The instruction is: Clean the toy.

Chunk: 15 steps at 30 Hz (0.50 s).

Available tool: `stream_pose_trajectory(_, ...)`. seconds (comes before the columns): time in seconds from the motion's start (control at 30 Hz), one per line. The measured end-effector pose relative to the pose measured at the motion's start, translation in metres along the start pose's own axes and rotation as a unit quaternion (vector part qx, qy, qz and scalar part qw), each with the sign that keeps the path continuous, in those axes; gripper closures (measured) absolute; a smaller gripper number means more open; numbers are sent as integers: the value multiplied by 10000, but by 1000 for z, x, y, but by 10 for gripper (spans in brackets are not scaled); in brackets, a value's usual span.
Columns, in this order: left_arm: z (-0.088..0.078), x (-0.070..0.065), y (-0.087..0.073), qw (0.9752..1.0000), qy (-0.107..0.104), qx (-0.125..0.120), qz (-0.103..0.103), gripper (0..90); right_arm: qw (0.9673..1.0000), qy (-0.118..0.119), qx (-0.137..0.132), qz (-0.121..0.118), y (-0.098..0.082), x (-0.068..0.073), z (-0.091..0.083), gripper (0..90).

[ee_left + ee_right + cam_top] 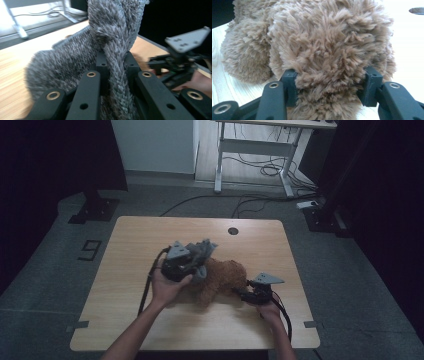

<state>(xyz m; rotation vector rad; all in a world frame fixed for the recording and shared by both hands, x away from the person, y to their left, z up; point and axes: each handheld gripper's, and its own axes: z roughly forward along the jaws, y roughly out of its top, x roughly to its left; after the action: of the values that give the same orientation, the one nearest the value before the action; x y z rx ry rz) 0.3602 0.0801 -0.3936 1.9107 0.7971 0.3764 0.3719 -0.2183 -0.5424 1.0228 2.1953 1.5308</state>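
Room: dim, grey floor, a white desk frame (255,150) with loose cables at the back, dark stands to either side
Surface: light wooden table (125,250) with rounded corners and a round cable hole (233,230) near its far edge
Item 1: brown plush toy (220,277), shaggy pile, lying on the table right of centre, between the two hands
Item 2: grey knitted cloth (202,251), fuzzy and ribbed, bunched at the left end of the plush toy and raised off the table top; in the left gripper view it rises in a twisted fold above the jaws and spreads to the left over the wood
Left gripper: left gripper (116,67), held in the person's left hand (167,287), above the table just left of the plush toy
Left jaws: drawn close together, pinching a narrow twisted strand of the grey knitted cloth between the pads
Right gripper: right gripper (329,85), held in the person's right hand (270,310), low at the right end of the plush toy, grey three-cornered plate on top
Right jaws: partly apart, pads pressed into the pile on both sides of a rounded part of the brown plush toy, clamping it
Cables: a black cable trails from each gripper toward the near table edge
Relation: grippers well apart, the plush toy lying between them
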Motion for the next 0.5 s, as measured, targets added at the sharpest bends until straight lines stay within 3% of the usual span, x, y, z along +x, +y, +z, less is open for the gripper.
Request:
stream_pose_trajectory(0.07, 19, -12, 3, 9998, -39, 170, 135, 789, 10000, -5, 4, -1, 0, 0, 0, 456)
stream_pose_trajectory(0.2, 66, -28, 1, 9978, -193, 621, 92, 789, 10000, -16, 10, 1, 0, 1, 0, 456)
stream_pose_trajectory(0.3, 96, -37, -11, 9929, 9, 1147, 328, 788, 10000, -14, 13, 9, 0, 1, 0, 456)
stream_pose_trajectory(0.33, 102, -36, -18, 9932, 40, 1110, 349, 787, 10000, -21, 10, -5, 0, 0, 0, 456)
stream_pose_trajectory(0.43, 97, -29, -21, 9950, -41, 994, 119, 788, 10000, -28, 62, 40, -1, -1, 0, 456)
stream_pose_trajectory(0.5, 89, -23, -20, 9947, 132, 1002, 166, 788, 10000, -39, 44, 8, -1, 0, 0, 457)
